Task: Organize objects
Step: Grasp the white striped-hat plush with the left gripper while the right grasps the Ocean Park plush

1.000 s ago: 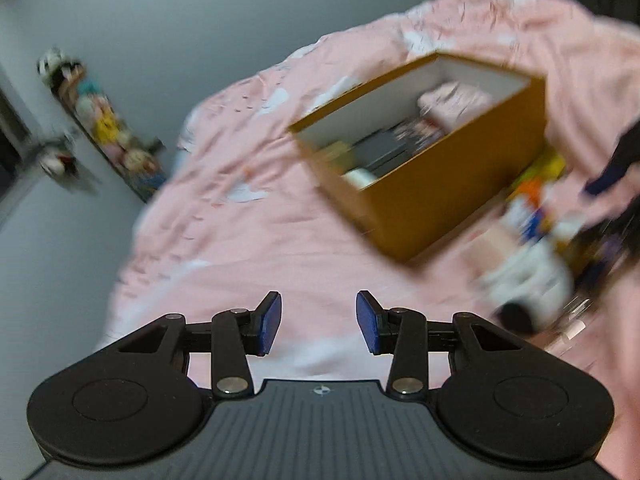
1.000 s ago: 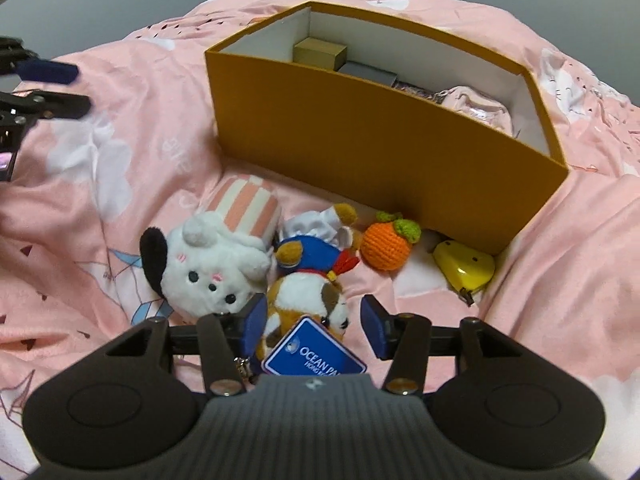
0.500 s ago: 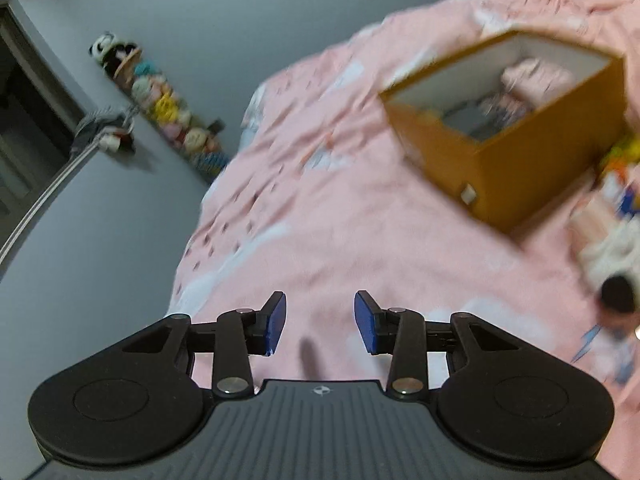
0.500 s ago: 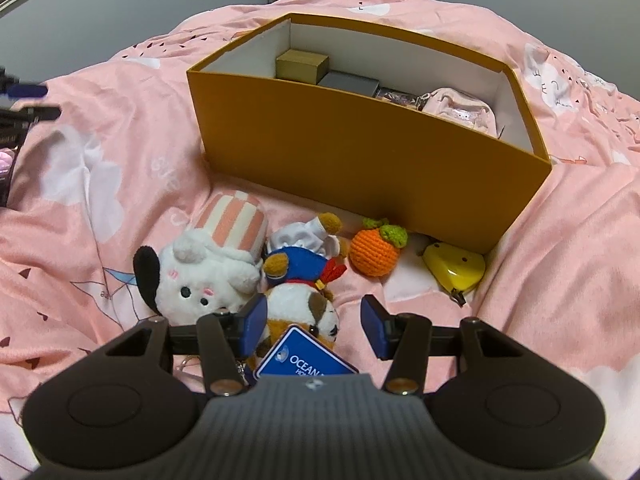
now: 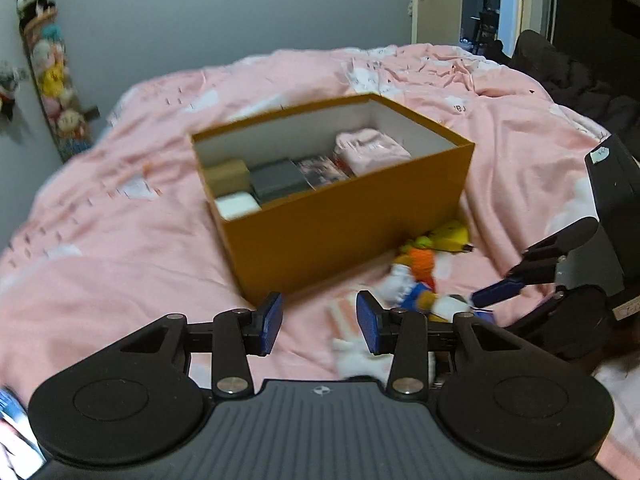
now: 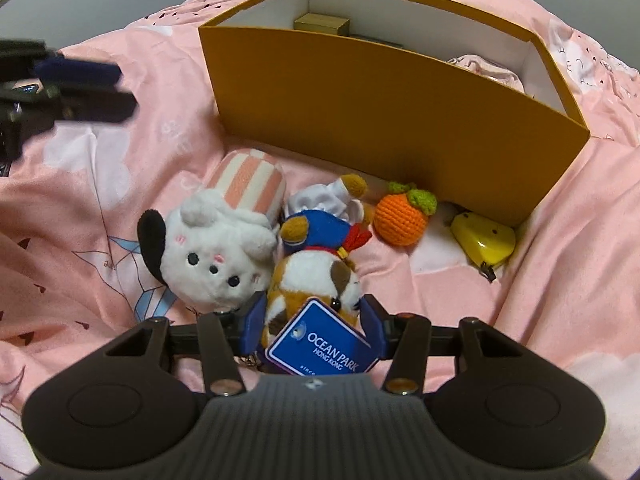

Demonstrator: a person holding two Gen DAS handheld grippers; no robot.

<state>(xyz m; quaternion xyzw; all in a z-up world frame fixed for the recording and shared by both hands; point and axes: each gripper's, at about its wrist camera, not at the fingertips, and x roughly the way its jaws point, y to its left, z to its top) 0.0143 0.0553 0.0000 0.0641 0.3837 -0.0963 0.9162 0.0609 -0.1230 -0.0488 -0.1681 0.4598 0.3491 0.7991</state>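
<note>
An orange cardboard box point(image 6: 380, 92) stands open on the pink bedspread, with small boxes and a pink pouch point(image 5: 370, 150) inside. In front of it lie a white dog plush point(image 6: 216, 248) in a striped hat, a brown-and-white plush point(image 6: 316, 272) in blue with a blue tag point(image 6: 320, 344), a crocheted orange point(image 6: 402, 216) and a yellow case point(image 6: 484, 236). My right gripper point(image 6: 314, 320) is open, its jaws on either side of the brown-and-white plush. My left gripper point(image 5: 320, 320) hovers left of the toys, its jaws opening with nothing between them.
The pink bedspread point(image 5: 120, 232) is rumpled around the box. A strip of small plush toys point(image 5: 52, 80) hangs on the grey wall at the left. Dark clothing point(image 5: 568, 80) lies at the bed's far right, near an open doorway point(image 5: 480, 8).
The left view swung away to the wall and back onto the box and toys. My right gripper came down closer to the toys, so the brown-and-white plush now sits between its jaws.
</note>
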